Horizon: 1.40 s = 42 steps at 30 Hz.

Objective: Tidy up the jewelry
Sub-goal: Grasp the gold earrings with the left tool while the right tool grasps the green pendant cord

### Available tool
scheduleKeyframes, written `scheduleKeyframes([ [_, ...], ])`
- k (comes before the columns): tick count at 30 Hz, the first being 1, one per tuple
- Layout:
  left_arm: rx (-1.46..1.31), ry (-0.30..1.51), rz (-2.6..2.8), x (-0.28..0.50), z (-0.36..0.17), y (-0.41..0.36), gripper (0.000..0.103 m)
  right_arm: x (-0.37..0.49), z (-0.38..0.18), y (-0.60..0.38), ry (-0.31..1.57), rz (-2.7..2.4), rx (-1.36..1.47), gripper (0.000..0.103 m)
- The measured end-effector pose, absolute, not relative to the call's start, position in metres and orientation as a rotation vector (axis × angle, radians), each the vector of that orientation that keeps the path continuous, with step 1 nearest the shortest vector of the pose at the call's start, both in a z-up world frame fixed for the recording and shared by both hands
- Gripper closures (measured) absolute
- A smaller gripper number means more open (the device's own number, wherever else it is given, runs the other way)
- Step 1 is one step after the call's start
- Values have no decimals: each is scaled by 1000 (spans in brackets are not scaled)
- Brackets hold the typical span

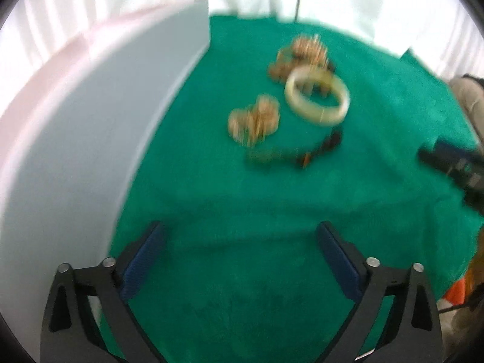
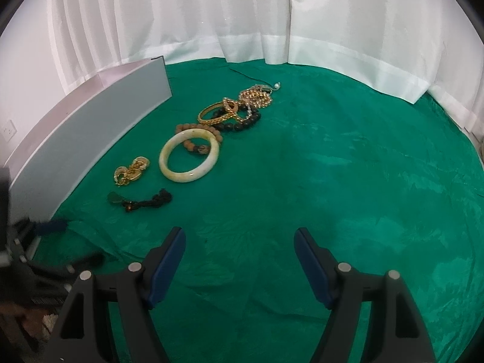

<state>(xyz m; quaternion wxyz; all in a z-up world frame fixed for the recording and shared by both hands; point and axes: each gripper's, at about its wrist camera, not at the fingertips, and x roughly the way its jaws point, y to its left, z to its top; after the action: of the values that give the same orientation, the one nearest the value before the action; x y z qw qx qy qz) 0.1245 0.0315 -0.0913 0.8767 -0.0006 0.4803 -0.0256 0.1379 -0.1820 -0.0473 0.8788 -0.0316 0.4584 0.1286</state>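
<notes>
**Sorting not yet begun**

All jewelry lies loose on the green counter [image 2: 332, 157] just beside the grey box [image 2: 90, 139]: bangle [image 2: 189, 155], earrings [image 2: 131, 171], bead pile [image 2: 239, 109]. Left tongs [image 1: 239, 260] and right tongs [image 2: 239, 264] gape wide, empty.

left wrist view: motion-blurred throughout; gold earring cluster [image 1: 253, 122] and far jewelry pile [image 1: 299, 57] show no detail.
dark pendant cord [image 1: 298, 149]: smeared, shape unclear.
right gripper [image 1: 453, 163]: blurred, cut by frame edge; jaw state unreadable there.
white box [image 2: 90, 139]: interior hidden behind near wall.
far pile [image 2: 242, 109]: pieces overlap, individual strands indistinct.
</notes>
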Motion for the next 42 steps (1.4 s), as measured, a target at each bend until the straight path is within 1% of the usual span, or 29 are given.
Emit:
scheduleKeyframes([
  [4, 0, 932, -154, 149, -63, 33, 5, 139, -53, -189, 967, 267, -57, 27],
  [8, -26, 968, -282, 182, -71, 29, 6, 141, -59, -188, 989, 300, -37, 27],
  [9, -18, 989, -290, 188, -78, 26, 11, 140, -59, -186, 989, 308, -36, 27],
  [10, -14, 999, -293, 194, -82, 25, 18, 140, -59, -186, 988, 312, -35, 27],
  [12, -19, 1026, -294, 203, -92, 22, 22, 140, -59, -186, 988, 318, -28, 27],
  [14, -28, 1036, -275, 209, -98, 22, 24, 139, -59, -186, 990, 321, -21, 27],
  [15, -32, 1037, -262, 213, -101, 23, 27, 139, -59, -186, 991, 324, -18, 27],
  [17, -39, 1042, -247, 218, -105, 24, 36, 139, -59, -186, 993, 328, -13, 27],
  [19, -21, 1029, -231, 219, -107, 23, 52, 140, -59, -186, 995, 332, -7, 27],
  [22, 4, 1003, -233, 218, -108, 20, 67, 142, -60, -182, 1001, 348, -8, 27],
  [23, -16, 999, -244, 218, -107, 21, 82, 143, -59, -180, 1001, 353, -9, 27],
  [24, -35, 999, -248, 218, -106, 23, 84, 144, -59, -177, 1000, 365, -12, 27],
  [26, -47, 987, -250, 216, -102, 25, 90, 144, -59, -172, 1002, 383, -14, 27],
  [28, -52, 966, -250, 210, -94, 28, 94, 147, -60, -166, 1009, 407, -8, 27],
  [30, -73, 946, -251, 199, -84, 34, 96, 150, -60, -159, 1010, 436, -9, 27],
  [34, -114, 923, -225, 182, -71, 50, 96, 162, -62, -140, 1018, 531, 19, 28],
  [38, -152, 927, -207, 169, -68, 66, 96, 174, -69, -117, 1015, 573, -9, 35],
  [40, -161, 935, -203, 163, -70, 72, 96, 180, -75, -101, 1014, 584, -46, 43],
  [41, -162, 940, -201, 161, -72, 74, 96, 181, -78, -96, 1023, 586, -60, 55],
  [42, -163, 942, -200, 159, -73, 75, 96, 182, -81, -92, 1036, 587, -77, 70],
])
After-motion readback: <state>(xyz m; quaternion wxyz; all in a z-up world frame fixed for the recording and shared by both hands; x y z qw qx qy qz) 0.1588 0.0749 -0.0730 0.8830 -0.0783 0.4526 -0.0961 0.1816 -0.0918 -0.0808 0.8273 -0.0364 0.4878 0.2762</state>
